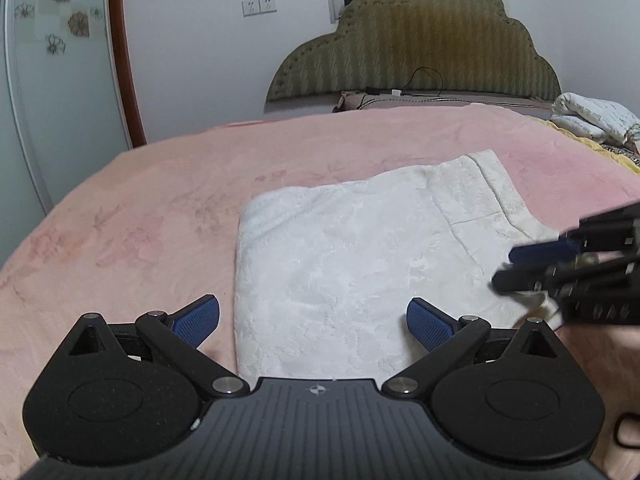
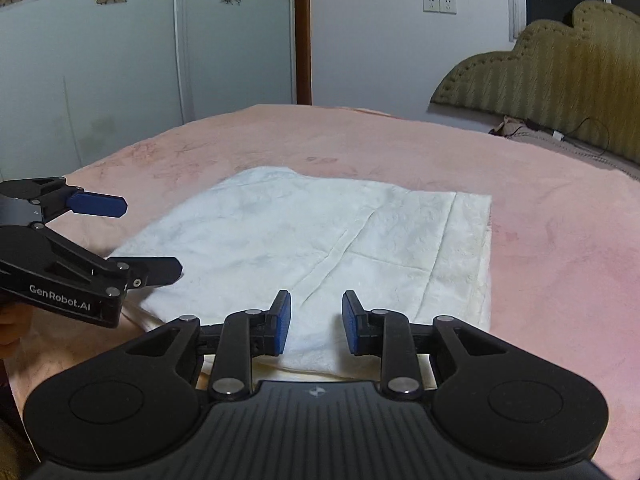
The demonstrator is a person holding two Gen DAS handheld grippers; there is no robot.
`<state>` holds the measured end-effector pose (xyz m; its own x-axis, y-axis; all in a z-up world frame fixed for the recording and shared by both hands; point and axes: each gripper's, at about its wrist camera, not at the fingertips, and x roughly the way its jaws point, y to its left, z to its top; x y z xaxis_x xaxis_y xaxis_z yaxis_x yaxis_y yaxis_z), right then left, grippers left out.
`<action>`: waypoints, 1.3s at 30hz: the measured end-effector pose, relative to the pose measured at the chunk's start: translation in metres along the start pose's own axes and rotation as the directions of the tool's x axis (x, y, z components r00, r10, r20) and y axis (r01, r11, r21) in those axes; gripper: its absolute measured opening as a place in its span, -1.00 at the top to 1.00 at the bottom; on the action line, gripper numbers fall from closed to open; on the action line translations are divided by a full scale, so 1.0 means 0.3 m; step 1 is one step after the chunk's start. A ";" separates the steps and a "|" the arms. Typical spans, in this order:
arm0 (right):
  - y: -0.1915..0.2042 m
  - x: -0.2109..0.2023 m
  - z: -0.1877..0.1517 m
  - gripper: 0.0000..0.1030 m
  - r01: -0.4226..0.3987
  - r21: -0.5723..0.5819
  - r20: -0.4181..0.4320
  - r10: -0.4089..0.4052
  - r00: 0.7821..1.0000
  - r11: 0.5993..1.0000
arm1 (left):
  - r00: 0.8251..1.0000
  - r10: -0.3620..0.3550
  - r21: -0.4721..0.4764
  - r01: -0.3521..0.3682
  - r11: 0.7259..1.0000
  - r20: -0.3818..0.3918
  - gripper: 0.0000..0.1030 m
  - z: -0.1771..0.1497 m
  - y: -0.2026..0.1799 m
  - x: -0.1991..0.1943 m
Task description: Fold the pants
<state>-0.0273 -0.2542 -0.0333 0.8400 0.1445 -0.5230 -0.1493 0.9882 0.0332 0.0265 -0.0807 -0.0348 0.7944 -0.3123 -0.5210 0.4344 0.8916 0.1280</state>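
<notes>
On pink bedspread [image 1: 168,184]: white pants [image 1: 360,248], folded, looked soft, limp; best pinched at near corners. Left gripper [image 1: 313,322] gaped wide, empty; right gripper [image 2: 316,322] narrowly parted, empty.

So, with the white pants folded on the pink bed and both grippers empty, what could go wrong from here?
1. The right gripper is only narrowly open; it may pinch just the top layer of the white pants.
2. The left gripper, wide open, reaches past the pants' edge and could also catch the pink blanket.
</notes>
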 end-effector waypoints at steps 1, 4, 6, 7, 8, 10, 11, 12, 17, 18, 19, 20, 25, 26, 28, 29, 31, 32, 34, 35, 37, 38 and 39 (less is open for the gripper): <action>-0.001 0.007 -0.009 0.48 -0.001 -0.004 -0.003 0.001 1.000 1.000 | 1.000 -0.001 -0.003 0.001 1.000 -0.006 -0.98 0.000 0.002 0.005; -0.028 -0.009 -0.009 0.47 -0.027 0.048 0.016 0.027 1.000 0.998 | 1.000 -0.013 -0.022 0.012 1.000 -0.013 -0.98 0.001 0.014 0.012; -0.060 -0.032 -0.004 0.44 -0.015 0.073 0.044 0.012 0.999 0.997 | 1.000 -0.023 -0.048 0.022 0.999 -0.019 -0.98 0.006 0.039 0.020; -0.082 -0.041 -0.003 0.40 -0.008 0.094 0.052 0.003 0.999 0.996 | 0.999 -0.026 -0.065 0.025 0.998 -0.022 -0.99 0.010 0.058 0.026; -0.121 -0.053 -0.004 0.17 -0.002 0.132 0.062 -0.006 0.998 0.991 | 0.999 -0.033 -0.088 0.030 0.996 -0.026 -0.99 0.013 0.082 0.034; -0.195 -0.072 -0.015 -0.35 0.007 0.212 0.091 -0.027 0.995 0.977 | 0.996 -0.080 -0.166 0.072 0.983 -0.041 -0.98 0.019 0.154 0.058; -0.241 -0.078 -0.022 -0.39 0.004 0.256 0.099 -0.030 0.995 0.967 | 0.992 -0.114 -0.220 0.100 0.970 -0.051 -0.97 0.022 0.195 0.073; -0.286 -0.075 -0.029 -0.39 -0.005 0.302 0.090 -0.023 0.996 0.953 | 0.986 -0.159 -0.293 0.135 0.947 -0.058 -0.97 0.025 0.245 0.091; -0.437 0.007 -0.065 -0.38 -0.082 0.447 0.031 0.076 0.997 0.891 | 0.926 -0.372 -0.522 0.284 0.804 -0.069 -0.96 0.024 0.406 0.203; -0.452 0.030 -0.069 -0.37 -0.108 0.465 0.024 0.110 0.994 0.879 | 0.912 -0.404 -0.533 0.307 0.788 -0.072 -0.95 0.025 0.414 0.226; -0.465 0.049 -0.074 -0.37 -0.144 0.481 0.027 0.149 0.988 0.865 | 0.900 -0.429 -0.539 0.327 0.776 -0.072 -0.96 0.027 0.419 0.242; -0.471 0.061 -0.075 -0.37 -0.170 0.495 0.040 0.174 0.984 0.852 | 0.891 -0.449 -0.537 0.346 0.769 -0.068 -0.96 0.030 0.419 0.255; -0.439 0.114 -0.043 -0.14 -0.211 0.476 0.040 0.219 0.975 0.854 | 0.858 -0.512 -0.527 0.412 0.743 -0.051 -0.95 0.045 0.389 0.304; -0.428 0.120 -0.035 0.03 -0.196 0.467 0.034 0.204 0.978 0.862 | 0.857 -0.514 -0.529 0.414 0.740 -0.048 -0.77 0.047 0.382 0.309; -0.411 0.119 -0.024 0.15 -0.179 0.459 0.039 0.181 0.983 0.870 | 0.873 -0.483 -0.522 0.382 0.763 -0.067 -0.19 0.046 0.365 0.311; -0.398 0.110 -0.021 0.25 -0.171 0.442 0.045 0.169 0.985 0.880 | 0.895 -0.438 -0.504 0.341 0.794 -0.086 0.18 0.046 0.355 0.306; -0.364 0.084 -0.013 0.38 -0.152 0.404 0.061 0.139 0.988 0.902 | 0.910 -0.409 -0.476 0.330 0.815 -0.068 0.51 0.046 0.349 0.286; -0.349 0.072 -0.005 0.46 -0.144 0.384 0.072 0.126 0.989 0.912 | 0.918 -0.393 -0.463 0.327 0.824 -0.051 0.65 0.046 0.352 0.268; -0.324 0.048 0.017 0.54 -0.140 0.344 0.095 0.114 0.989 0.929 | 0.930 -0.367 -0.439 0.323 0.839 -0.016 0.77 0.053 0.354 0.234; -0.309 0.036 0.032 0.57 -0.141 0.321 0.111 0.111 0.988 0.937 | 0.937 -0.350 -0.419 0.320 0.850 0.005 0.79 0.060 0.355 0.215; -0.282 0.020 0.068 0.58 -0.131 0.269 0.123 0.101 0.987 0.954 | 0.949 -0.314 -0.373 0.304 0.877 0.034 0.80 0.080 0.349 0.189; -0.266 0.018 0.090 0.59 -0.123 0.244 0.125 0.095 0.988 0.962 | 0.954 -0.296 -0.344 0.294 0.892 0.047 0.79 0.097 0.342 0.179; -0.252 0.019 0.113 0.59 -0.116 0.218 0.127 0.090 0.988 0.969 | 0.959 -0.279 -0.313 0.281 0.907 0.053 0.79 0.110 0.337 0.172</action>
<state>0.0064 -0.3264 -0.0098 0.8824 0.2383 -0.4057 -0.1289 0.9517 0.2786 0.1254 -0.0175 -0.0210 0.6631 -0.5656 -0.4903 0.4846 0.8236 -0.2947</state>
